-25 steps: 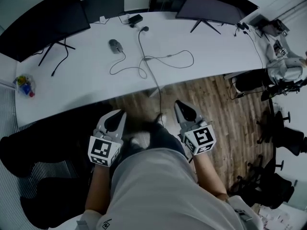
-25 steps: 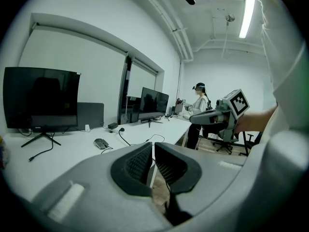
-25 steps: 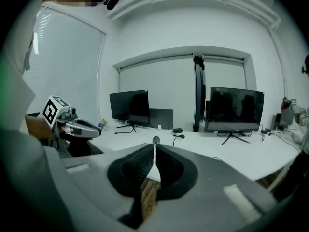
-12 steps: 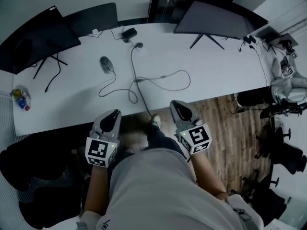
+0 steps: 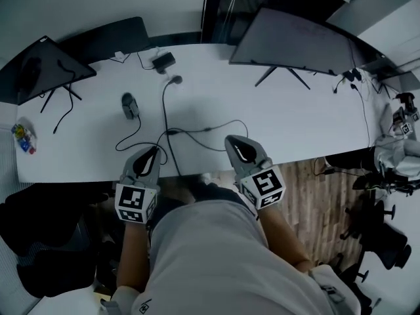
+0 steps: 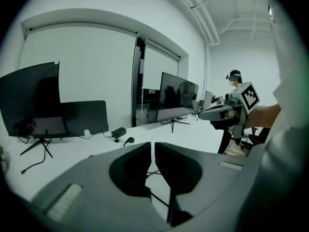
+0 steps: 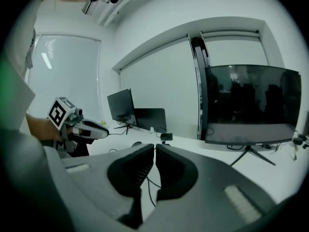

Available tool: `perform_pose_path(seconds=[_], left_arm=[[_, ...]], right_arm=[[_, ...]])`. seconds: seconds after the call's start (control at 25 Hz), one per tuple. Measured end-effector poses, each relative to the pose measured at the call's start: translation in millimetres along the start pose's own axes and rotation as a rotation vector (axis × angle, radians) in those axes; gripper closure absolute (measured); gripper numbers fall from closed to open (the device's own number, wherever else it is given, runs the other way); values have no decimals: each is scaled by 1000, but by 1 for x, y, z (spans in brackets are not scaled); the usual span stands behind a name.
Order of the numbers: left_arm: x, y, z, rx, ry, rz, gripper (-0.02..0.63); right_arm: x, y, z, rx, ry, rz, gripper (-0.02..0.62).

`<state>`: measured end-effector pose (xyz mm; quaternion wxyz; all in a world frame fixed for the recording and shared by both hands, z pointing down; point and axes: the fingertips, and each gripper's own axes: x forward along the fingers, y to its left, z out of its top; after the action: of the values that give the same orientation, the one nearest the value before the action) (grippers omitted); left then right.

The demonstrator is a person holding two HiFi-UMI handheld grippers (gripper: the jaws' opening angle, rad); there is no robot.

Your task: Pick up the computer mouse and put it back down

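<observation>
**Both grippers closed and empty, mouse lying on the table**

A long white table (image 5: pixel 315 120) with a smooth matte top ran across the head view, and the mouse sat on its left half. The largest thing on it was a wide, flat black monitor (image 5: pixel 295 41) on thin V-shaped legs, far to the right of the mouse and further back. A smaller black monitor (image 5: pixel 46 67) stood to the mouse's left on a similar thin stand. Brown wood-plank floor (image 5: pixel 321 189) showed well to the mouse's right, past the table's front edge.

The left gripper (image 5: pixel 153 151) was of grey moulded plastic with a marker cube at its rear. It hovered over the table's front edge, nearer the camera than the mouse and slightly to its right. In its own view its dark ribbed pads met at a thin slit with nothing between them. The right gripper (image 5: pixel 231 140), of the same build, was held further right of the mouse, its jaws likewise pressed together and empty.

A thin black cable (image 5: pixel 197 128) looped loosely across the table just right of the mouse. A small black boxy adapter (image 5: pixel 163 61) lay behind the mouse.

The mouse (image 5: pixel 128 105), small, rounded and dark grey, rested on the table well apart from both grippers, closer to the left one.
</observation>
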<state>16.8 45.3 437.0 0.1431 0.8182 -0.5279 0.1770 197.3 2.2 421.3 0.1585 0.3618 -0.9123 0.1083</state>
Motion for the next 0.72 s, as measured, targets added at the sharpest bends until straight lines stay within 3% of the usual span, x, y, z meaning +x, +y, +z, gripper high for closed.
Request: perform_pose_path(seconds=[0.4, 0.52, 0.72], left_arm=[[30, 33, 2, -93, -3, 209, 590], [38, 49, -4, -114, 16, 250, 508], [55, 80, -21, -139, 60, 300, 453]], right_arm=[[23, -25, 8, -6, 12, 95, 583], [29, -25, 10, -5, 20, 105, 583], [36, -29, 13, 1, 39, 89, 583]])
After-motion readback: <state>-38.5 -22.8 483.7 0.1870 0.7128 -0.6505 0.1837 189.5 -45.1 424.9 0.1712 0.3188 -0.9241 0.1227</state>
